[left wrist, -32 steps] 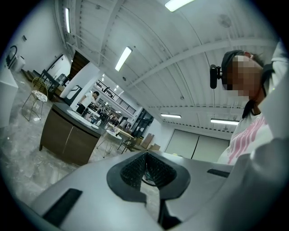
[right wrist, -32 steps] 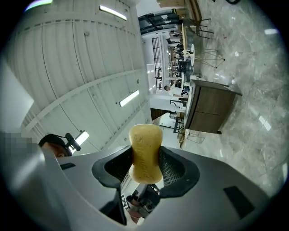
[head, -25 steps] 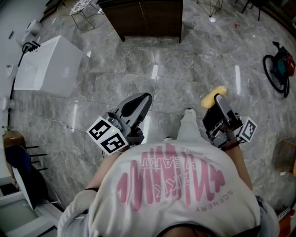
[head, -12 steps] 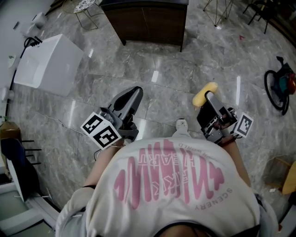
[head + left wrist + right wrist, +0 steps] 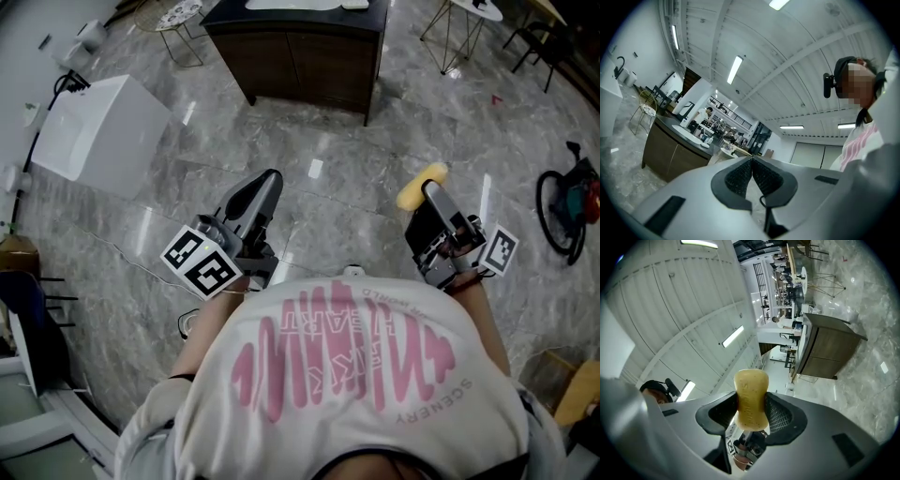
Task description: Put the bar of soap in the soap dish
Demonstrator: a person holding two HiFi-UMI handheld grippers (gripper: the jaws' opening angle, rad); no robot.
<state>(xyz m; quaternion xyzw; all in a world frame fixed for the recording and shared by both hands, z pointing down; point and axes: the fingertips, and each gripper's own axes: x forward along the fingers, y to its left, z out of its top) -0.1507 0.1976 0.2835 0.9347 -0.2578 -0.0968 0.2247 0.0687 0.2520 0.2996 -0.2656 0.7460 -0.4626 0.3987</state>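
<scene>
A yellow bar of soap [image 5: 751,400] stands on end between the jaws of my right gripper [image 5: 751,414], which is shut on it. From the head view the soap [image 5: 421,187] sticks out past the right gripper [image 5: 433,199], held chest-high over the marble floor. My left gripper [image 5: 263,182] is held up at the left, and in the left gripper view its pads [image 5: 743,174] meet with nothing between them at the left gripper [image 5: 752,168]. No soap dish shows clearly in any view.
A dark wooden counter [image 5: 300,52] with a white top stands ahead on the marble floor. A white box-like unit [image 5: 101,131] sits to the left, a wire stool [image 5: 174,23] beside the counter. A wheeled object [image 5: 570,208] is at the far right.
The counter has come further into the head view as I moved toward it. Both grippers keep their hold and pose; the right one shifted slightly right.
</scene>
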